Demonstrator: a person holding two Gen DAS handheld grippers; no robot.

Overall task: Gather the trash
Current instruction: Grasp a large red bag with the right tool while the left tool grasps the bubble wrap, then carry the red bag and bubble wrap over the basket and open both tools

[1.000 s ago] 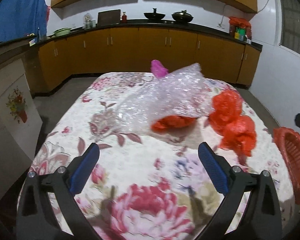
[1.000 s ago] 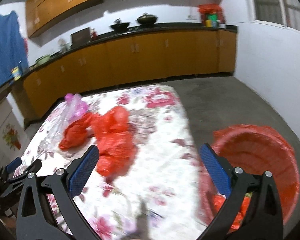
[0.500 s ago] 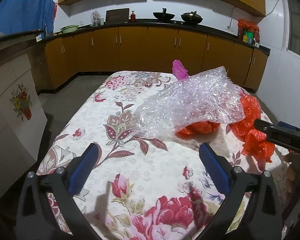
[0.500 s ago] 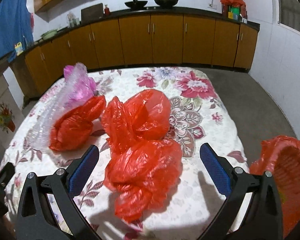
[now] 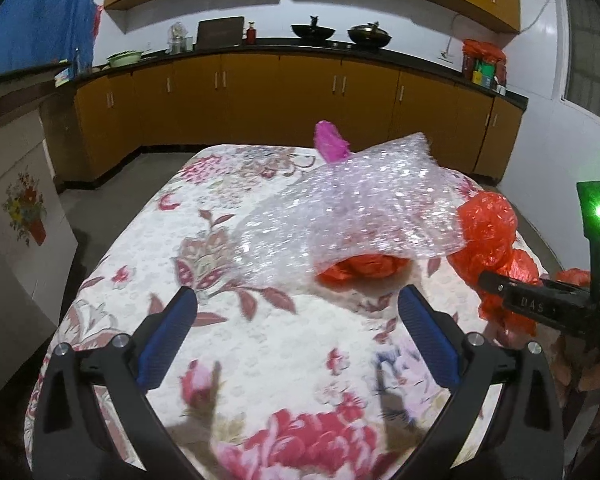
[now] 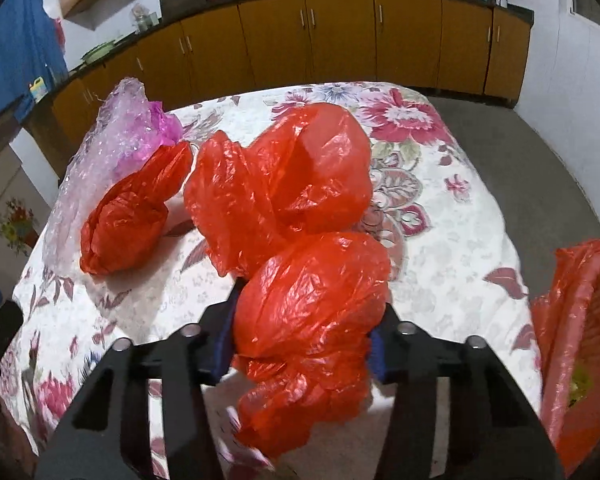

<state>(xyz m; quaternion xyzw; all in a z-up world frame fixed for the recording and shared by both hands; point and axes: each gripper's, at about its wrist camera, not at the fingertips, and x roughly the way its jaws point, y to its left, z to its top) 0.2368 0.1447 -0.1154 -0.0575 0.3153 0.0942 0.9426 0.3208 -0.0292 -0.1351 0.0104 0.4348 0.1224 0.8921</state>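
At the table's right edge, the right gripper has just closed its jaws on a red bag.
Its blue pads press both sides of the crumpled bag, which bulges up between them above the flowered cloth; a second red bag touches it on the far side, nearer the table's middle. A third red bag lies towards the left edge, partly under a sheet of bubble wrap, with a pink bag behind that near the far edge. Off the right edge stands a red basket lined with red plastic. The left gripper hangs over the near part of the table with its jaws spread wide and nothing between them, well short of the bubble wrap.
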